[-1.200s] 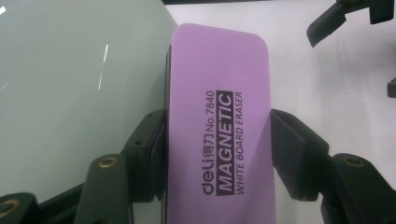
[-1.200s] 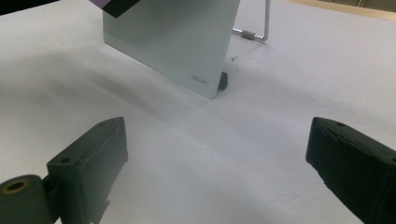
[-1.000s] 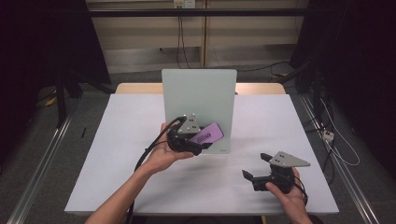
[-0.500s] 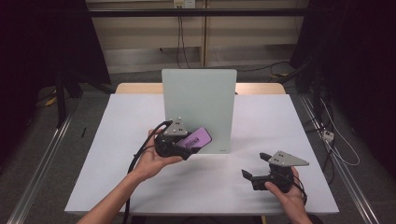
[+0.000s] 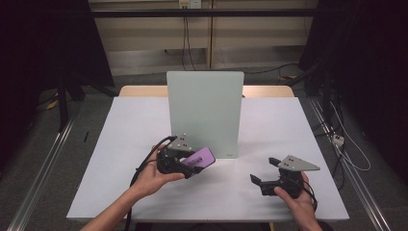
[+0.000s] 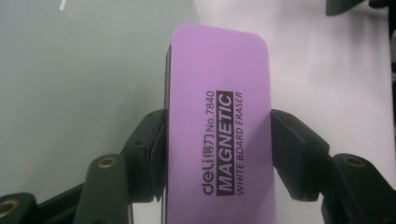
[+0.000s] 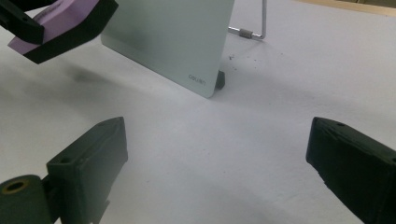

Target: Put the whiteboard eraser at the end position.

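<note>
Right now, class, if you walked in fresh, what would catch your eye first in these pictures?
The purple whiteboard eraser stands out, gripped between the jaws of the left tongs just in front of the upright pale-green board at the table's middle. To the right, the right tongs rest open above the white table, holding nothing.

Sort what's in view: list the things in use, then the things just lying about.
In use:
eraser, shut in the left gripper
whiteboard, standing just beyond it

Idle or lying about:
right gripper, open, holding nothing
dark specks on the table behind the board
</note>
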Action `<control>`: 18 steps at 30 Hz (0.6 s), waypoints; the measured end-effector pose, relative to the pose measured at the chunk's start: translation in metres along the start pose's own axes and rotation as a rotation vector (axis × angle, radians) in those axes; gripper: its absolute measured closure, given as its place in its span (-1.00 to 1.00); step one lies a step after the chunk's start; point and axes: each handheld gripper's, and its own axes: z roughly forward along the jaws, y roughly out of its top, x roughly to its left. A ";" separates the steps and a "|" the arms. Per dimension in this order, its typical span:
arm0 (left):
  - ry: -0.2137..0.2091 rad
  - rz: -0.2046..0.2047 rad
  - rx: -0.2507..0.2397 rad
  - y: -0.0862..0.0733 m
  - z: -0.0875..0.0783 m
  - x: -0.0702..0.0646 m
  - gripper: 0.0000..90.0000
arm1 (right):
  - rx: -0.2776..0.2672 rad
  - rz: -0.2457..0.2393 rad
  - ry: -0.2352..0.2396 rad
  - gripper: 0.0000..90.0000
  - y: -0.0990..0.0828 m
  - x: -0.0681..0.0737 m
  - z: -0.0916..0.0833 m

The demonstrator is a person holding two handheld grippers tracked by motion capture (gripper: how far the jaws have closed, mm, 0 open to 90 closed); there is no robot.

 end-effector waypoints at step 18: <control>-0.117 0.052 0.180 0.003 0.045 -0.026 -0.10 | 0.004 -0.018 0.001 -0.88 0.002 0.003 0.001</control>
